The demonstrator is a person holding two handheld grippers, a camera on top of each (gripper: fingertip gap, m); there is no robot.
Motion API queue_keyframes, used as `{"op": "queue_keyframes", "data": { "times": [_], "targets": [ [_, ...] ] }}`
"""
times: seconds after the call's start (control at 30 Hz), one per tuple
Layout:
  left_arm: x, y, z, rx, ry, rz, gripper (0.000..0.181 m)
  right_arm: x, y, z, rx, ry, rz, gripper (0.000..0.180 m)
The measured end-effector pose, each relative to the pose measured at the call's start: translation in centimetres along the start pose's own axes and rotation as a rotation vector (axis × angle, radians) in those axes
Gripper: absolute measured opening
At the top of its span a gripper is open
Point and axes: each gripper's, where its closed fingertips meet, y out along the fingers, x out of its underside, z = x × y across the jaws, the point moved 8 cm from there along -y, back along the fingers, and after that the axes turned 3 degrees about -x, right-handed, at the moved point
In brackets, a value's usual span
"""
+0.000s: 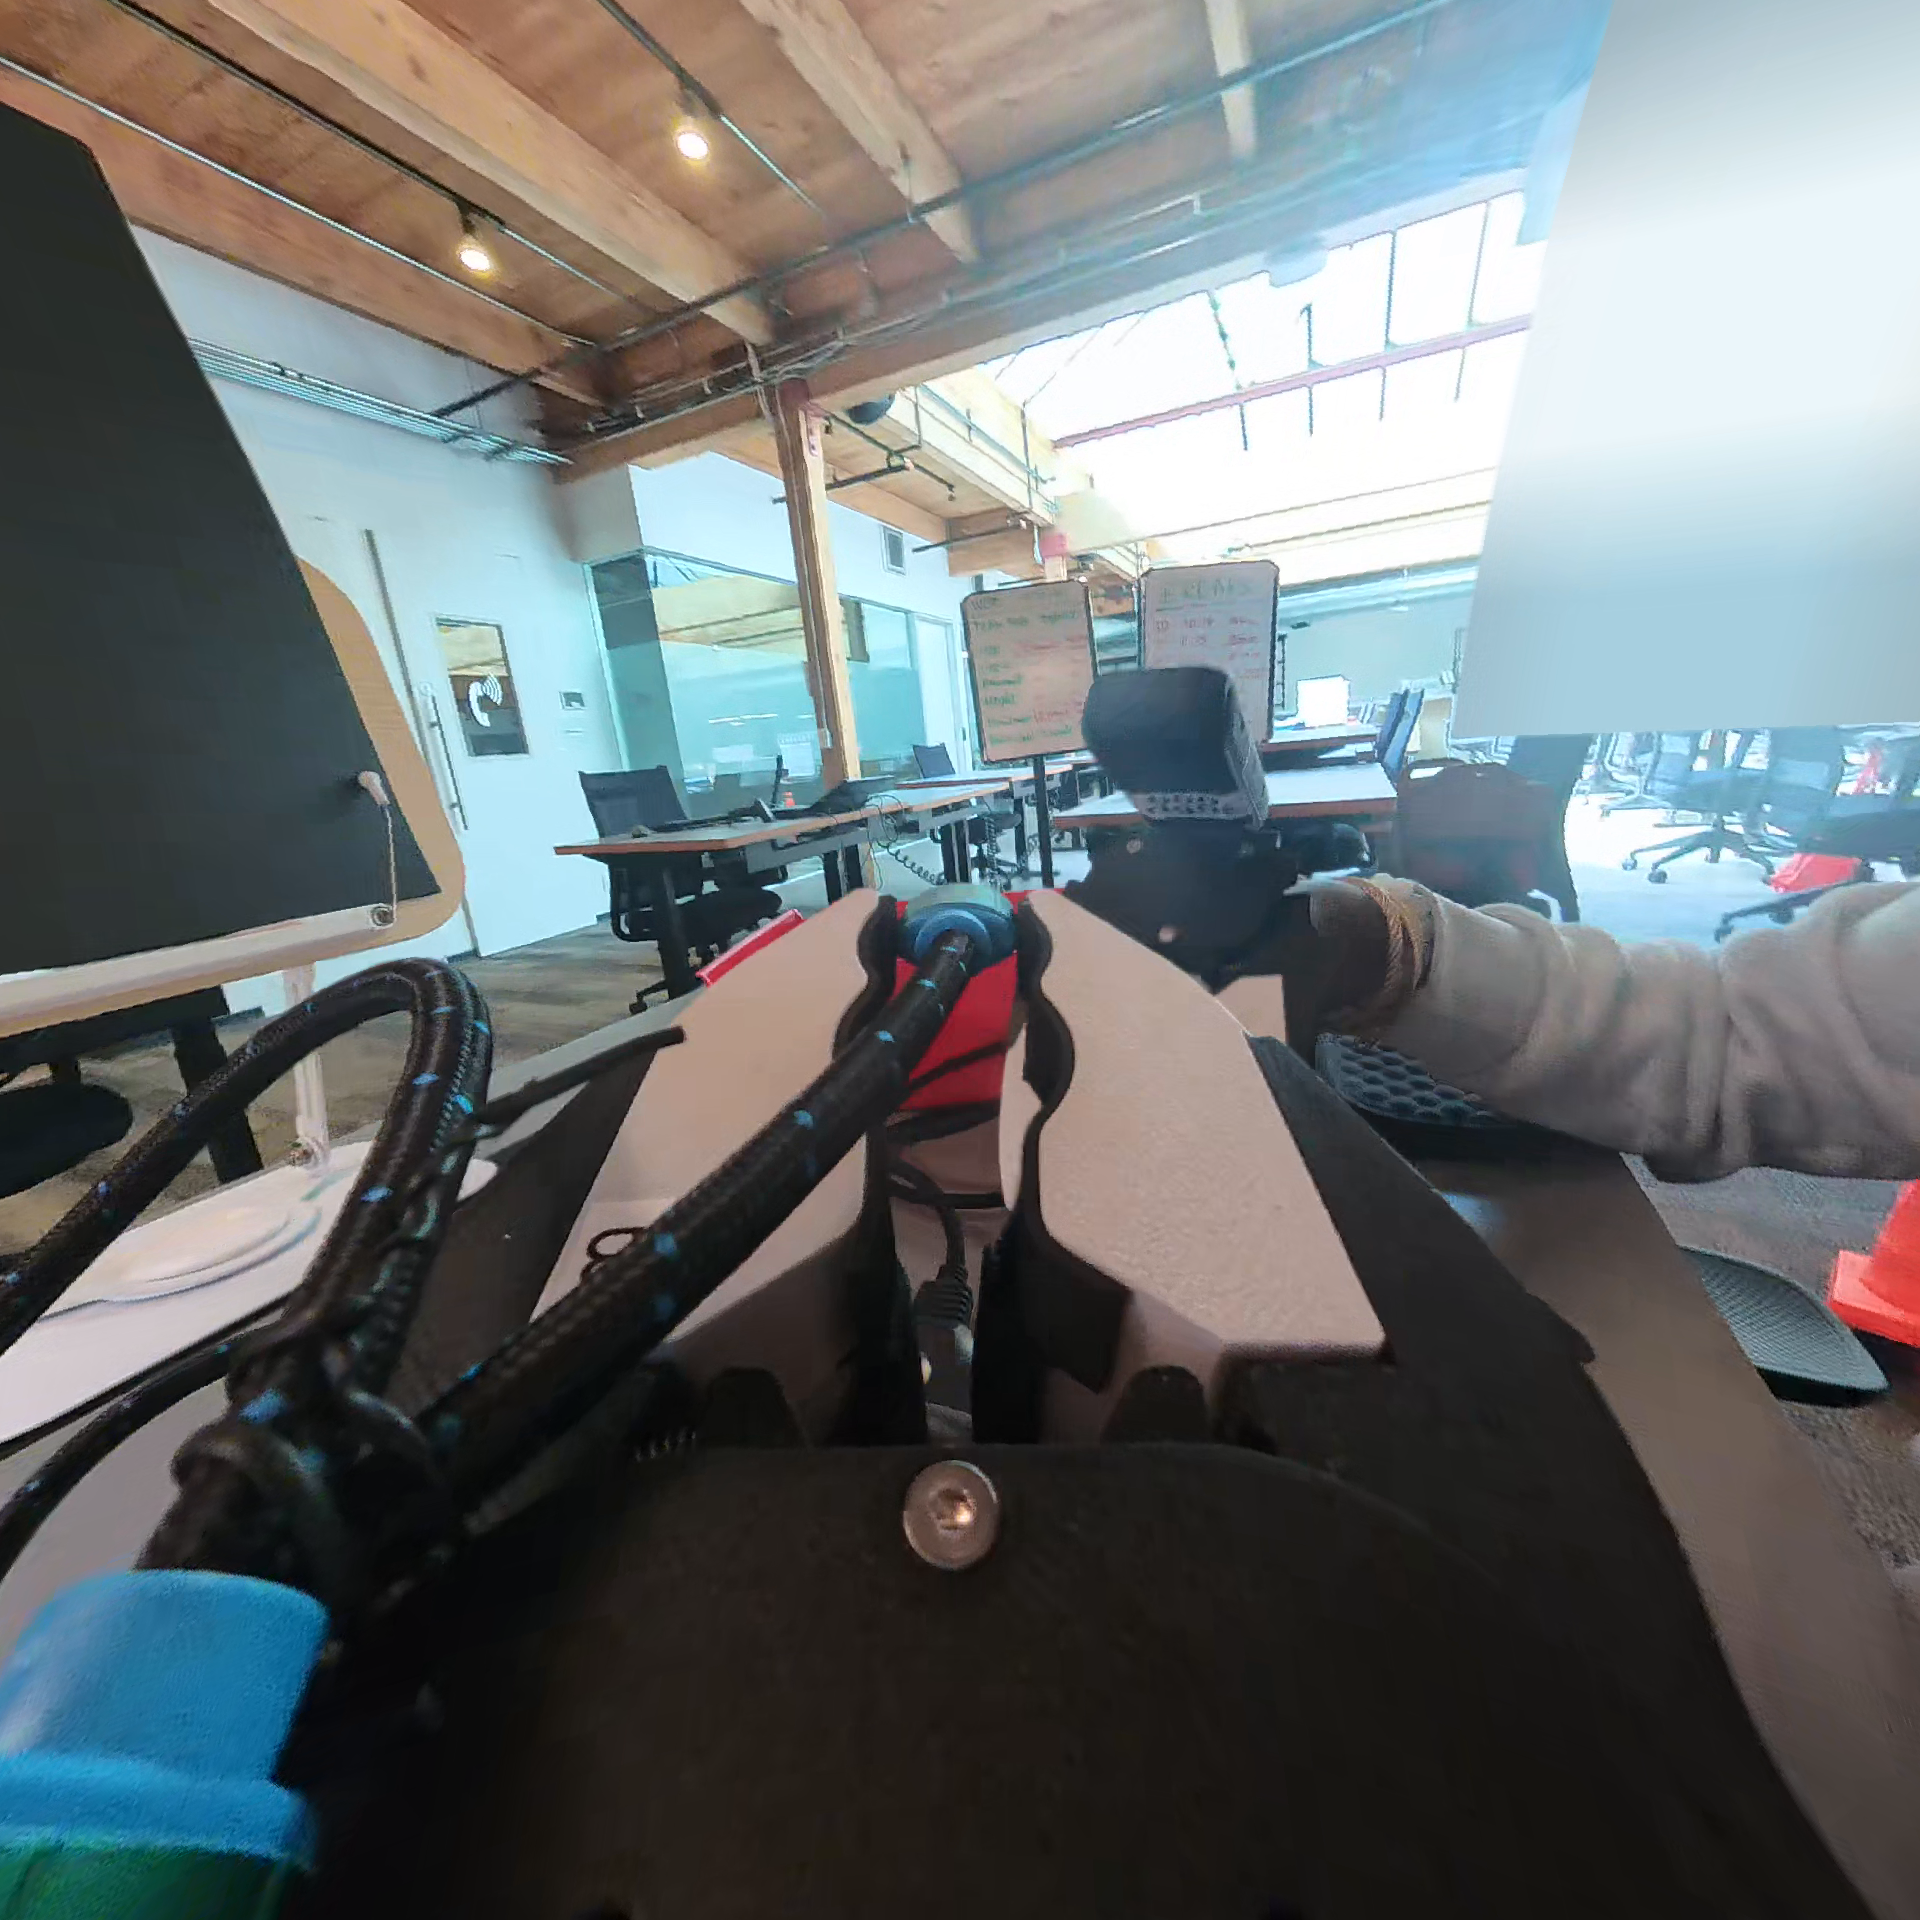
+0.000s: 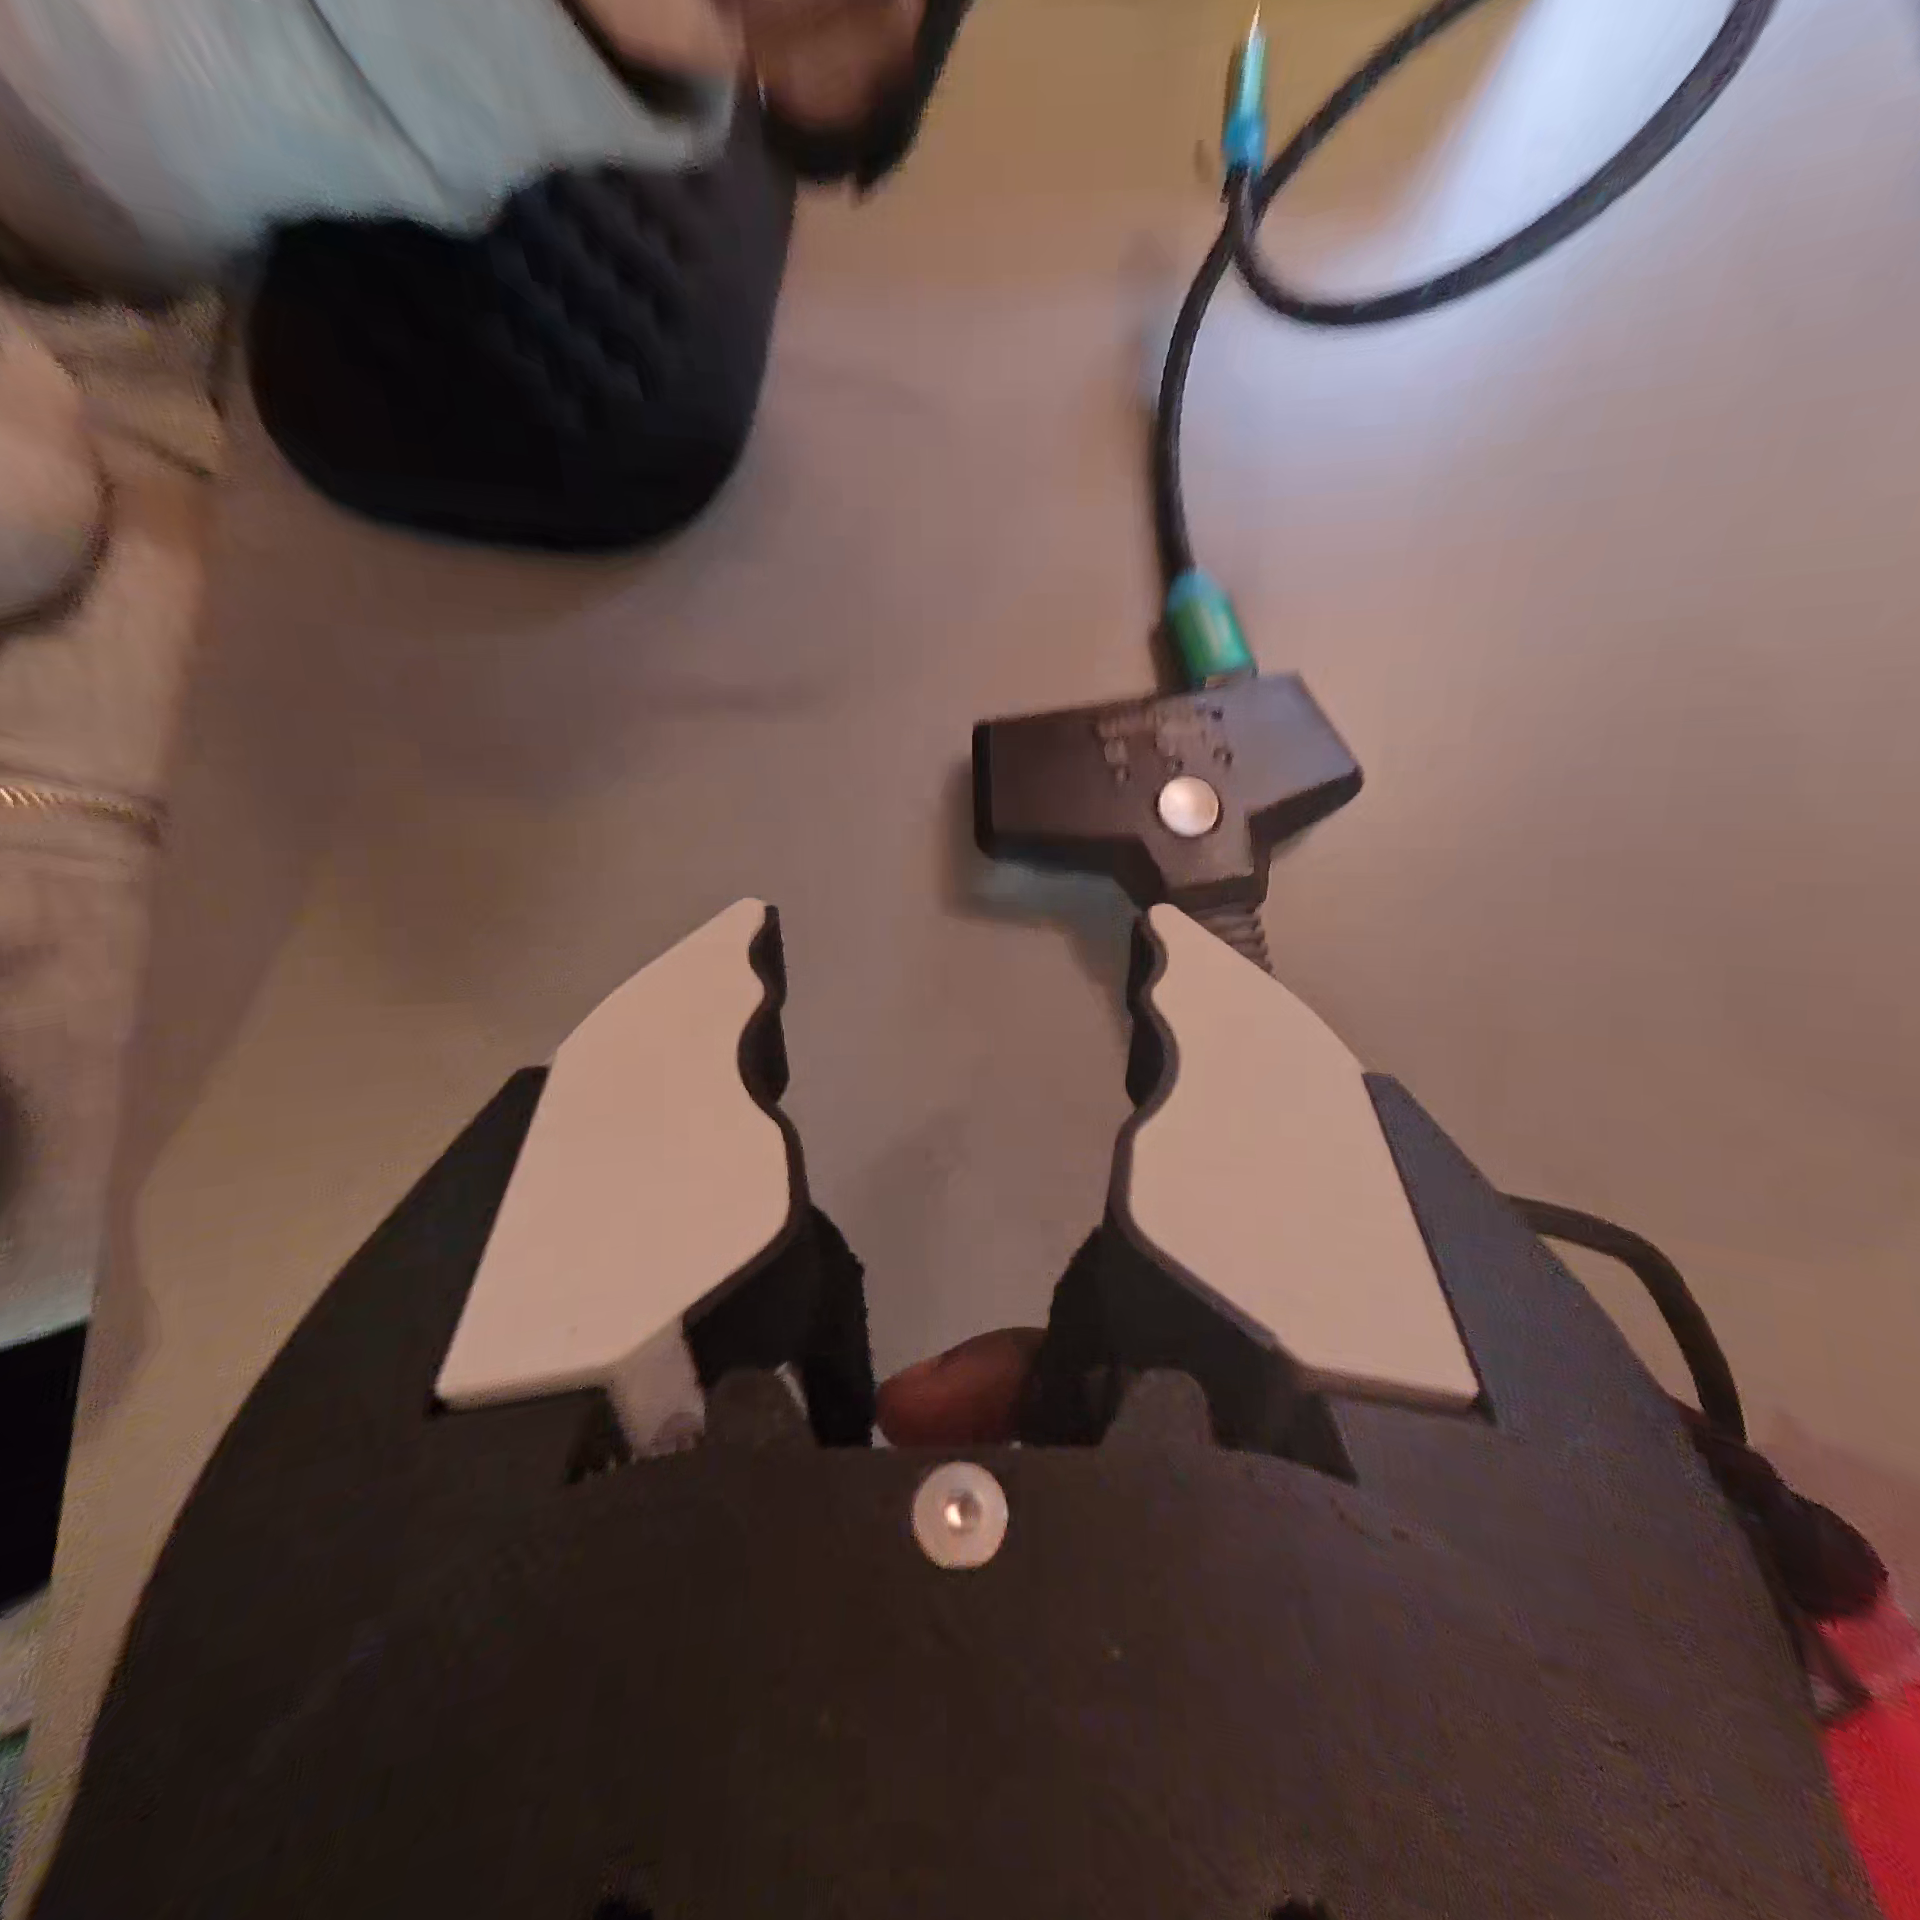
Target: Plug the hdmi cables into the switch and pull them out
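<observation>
- The left gripper [image 1: 951,935] has its jaws clenched on a blue-collared HDMI plug [image 1: 951,928], pinched at the very tips.
- From that plug a black braided cable [image 1: 665,1236] flecked with blue runs back toward the camera and loops away to the left.
- A second blue connector [image 1: 145,1714] fills the lower-left corner of the left wrist view, close to the lens; a green part sits just under it.
- Beyond the left gripper's tips, the other gripper [image 1: 1179,758] is held by a hand in a pale sleeve [image 1: 1621,1039].
- The right gripper [image 2: 961,920] hovers over the desk [image 2: 1558,831] with its jaws released and wide apart, nothing between them.
- The black HDMI switch [image 2: 1164,784] lies flat on the desk just ahead of the right fingertip, a round silver button on its top.
- A green-collared plug [image 2: 1205,629] sits in the far side of the switch, its black cable [image 2: 1179,416] curving off toward the top of the view.
- Farther along, a blue-collared plug [image 2: 1242,114] lies loose on the desk, well apart from the switch.
- A dark honeycomb-textured pad [image 2: 520,374] rests on the desk to the left, blurred.
</observation>
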Motion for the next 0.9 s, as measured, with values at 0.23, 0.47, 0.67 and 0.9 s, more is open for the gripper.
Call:
{"op": "queue_keyframes", "data": {
  "times": [0.23, 0.47, 0.67, 0.9],
  "targets": [
    [0.1, 0.1, 0.0, 0.009, -0.004, -0.008, 0.021, -0.2, 2.7, 3.4, 0.003, -0.073, -0.25, 0.063],
    [0.4, 0.2, 0.1, 0.024, -0.008, -0.032, 0.021, -0.2, 6.0, 6.3, -0.073, -0.104, -0.481, 0.06],
    [0.6, 0.2, 0.1, 0.029, -0.011, -0.057, 0.021, 0.0, 6.8, 6.6, -0.125, -0.058, -0.406, 0.041],
    [1.0, 0.3, 0.2, 0.095, -0.052, -0.111, 0.021, 1.8, 4.2, 4.2, -0.041, -0.086, 0.024, 0.039]
  ]
}}
